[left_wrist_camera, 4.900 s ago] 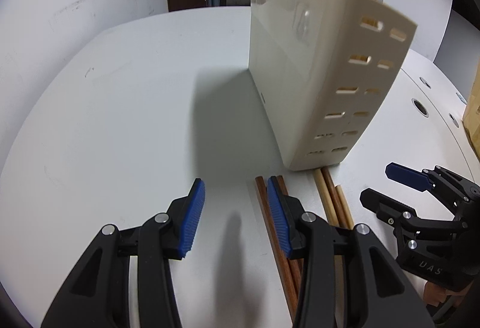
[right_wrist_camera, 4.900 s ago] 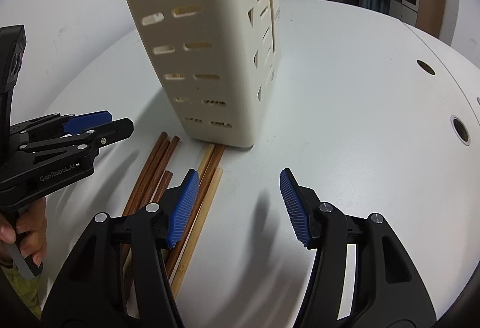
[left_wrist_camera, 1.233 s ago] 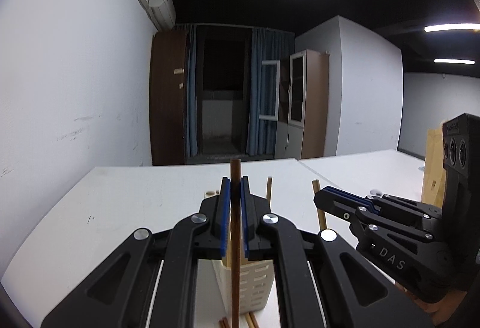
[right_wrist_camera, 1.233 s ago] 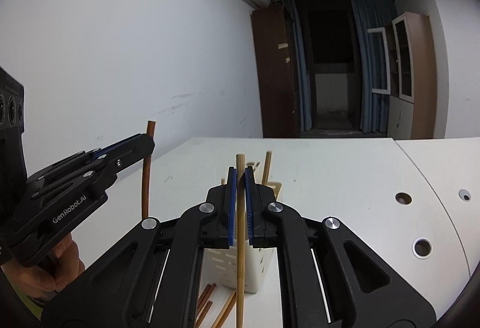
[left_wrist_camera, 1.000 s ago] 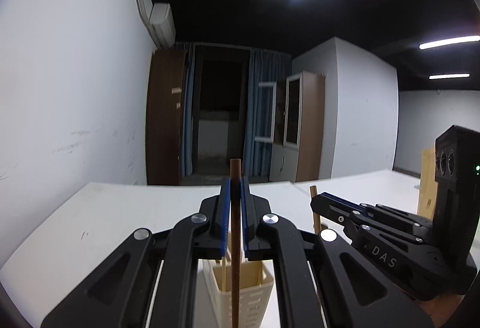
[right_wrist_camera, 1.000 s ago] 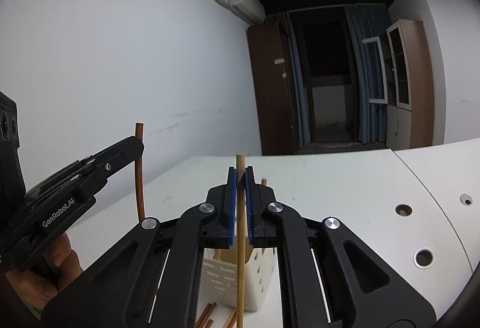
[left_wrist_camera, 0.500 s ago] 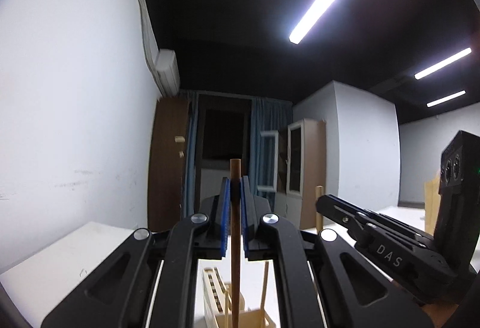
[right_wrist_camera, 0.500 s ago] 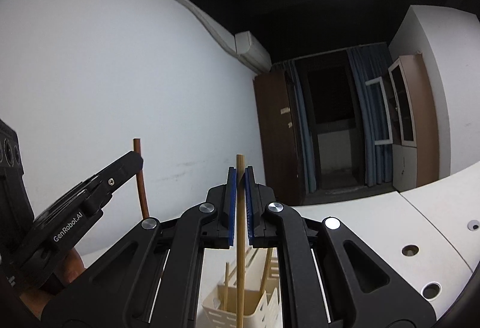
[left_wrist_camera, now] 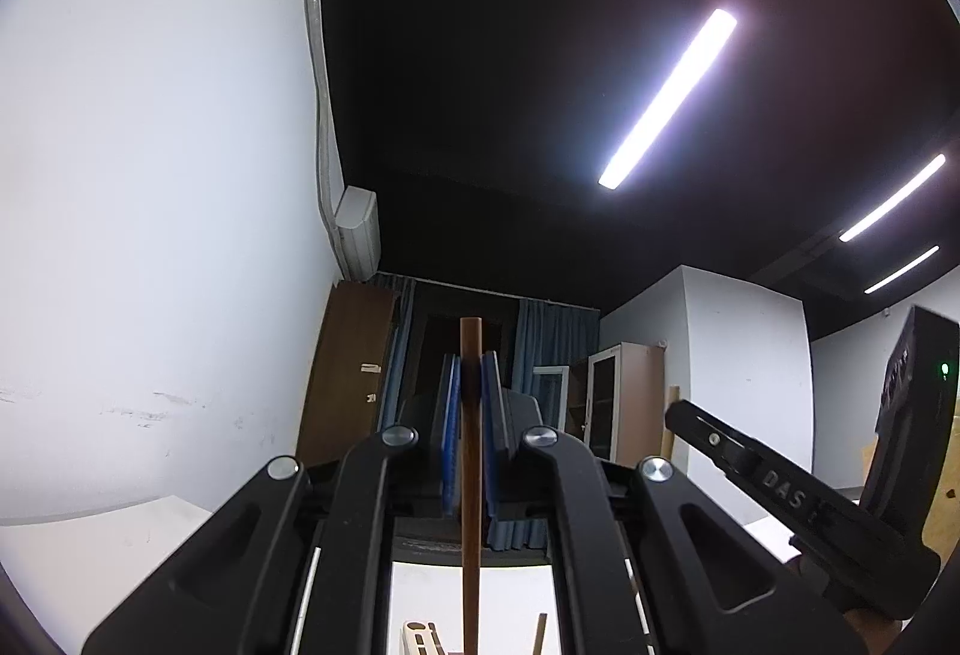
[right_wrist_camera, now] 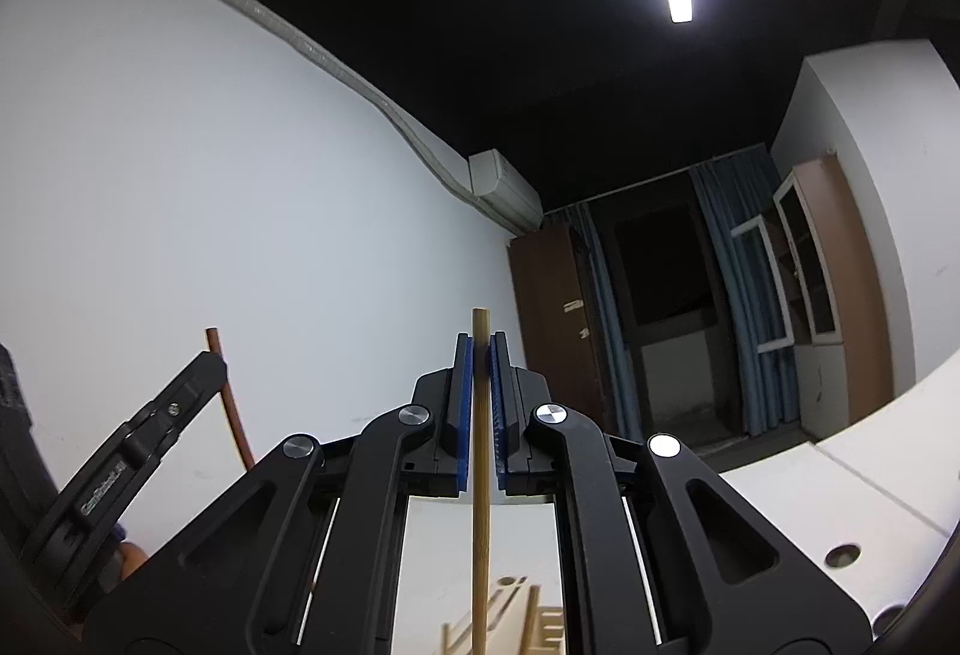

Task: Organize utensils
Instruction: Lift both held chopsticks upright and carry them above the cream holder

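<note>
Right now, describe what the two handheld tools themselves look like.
Both are matte black plastic. The left tool and the right tool each have two angular linkage arms with round silver pivot screws and flat blue ribbed pads. Seen from the side, the left one bears pale "GenRobot.AI" lettering, the right one "DAS" lettering and a boxy black body with a small green light. No cables or sleeves show.

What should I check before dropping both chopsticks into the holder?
1. Left gripper shut on dark chopstick: ok.
2. Right gripper shut on light chopstick: ok.
3. Both chopsticks upright in the jaws: ok.
4. Holder in view below: only its top edge shows, ok.
5. Lower tips lined up over a free slot: cannot tell, tips out of frame.
6. Grippers apart from each other: ok.
</note>
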Motion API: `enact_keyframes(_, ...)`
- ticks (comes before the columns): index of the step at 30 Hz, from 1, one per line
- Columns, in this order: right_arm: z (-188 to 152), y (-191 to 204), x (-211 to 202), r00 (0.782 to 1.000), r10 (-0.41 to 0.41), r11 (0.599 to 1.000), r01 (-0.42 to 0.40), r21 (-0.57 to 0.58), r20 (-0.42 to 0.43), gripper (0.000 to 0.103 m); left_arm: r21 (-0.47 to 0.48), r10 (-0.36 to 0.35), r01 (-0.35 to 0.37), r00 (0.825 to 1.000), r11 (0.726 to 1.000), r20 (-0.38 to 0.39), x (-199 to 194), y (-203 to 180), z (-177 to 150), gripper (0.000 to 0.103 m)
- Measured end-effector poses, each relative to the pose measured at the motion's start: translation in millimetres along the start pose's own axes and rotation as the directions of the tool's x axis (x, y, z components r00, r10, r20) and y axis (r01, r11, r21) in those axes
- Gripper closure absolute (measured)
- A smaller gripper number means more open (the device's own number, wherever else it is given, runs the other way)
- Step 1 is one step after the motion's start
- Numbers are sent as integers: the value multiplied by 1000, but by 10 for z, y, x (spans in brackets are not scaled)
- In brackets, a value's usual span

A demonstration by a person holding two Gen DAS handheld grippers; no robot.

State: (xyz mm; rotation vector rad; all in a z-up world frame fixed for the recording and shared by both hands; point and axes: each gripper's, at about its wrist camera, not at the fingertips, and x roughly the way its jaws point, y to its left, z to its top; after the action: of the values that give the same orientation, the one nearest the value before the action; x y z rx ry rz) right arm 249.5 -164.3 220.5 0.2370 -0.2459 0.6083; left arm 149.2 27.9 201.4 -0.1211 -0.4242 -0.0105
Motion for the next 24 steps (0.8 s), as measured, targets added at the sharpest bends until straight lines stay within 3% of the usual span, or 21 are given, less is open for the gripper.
enact_keyframes(9, -328, -40, 298, 993, 3, 1000, -3, -5, -121, 98, 36, 3, 2, 993, 999, -119, 248, -30, -292, 96)
enact_keyframes(12, -405, -45, 328, 987, 7, 1000, -8, -2, -160, 98, -20, -19, 16, 981, 1000, -191, 332, 65, -370, 96)
enact_keyframes(24, -581, -73, 365, 966, -12, 999, 3, -32, -258, 98, -10, -53, 52, 943, 999, -328, 535, 110, -682, 96)
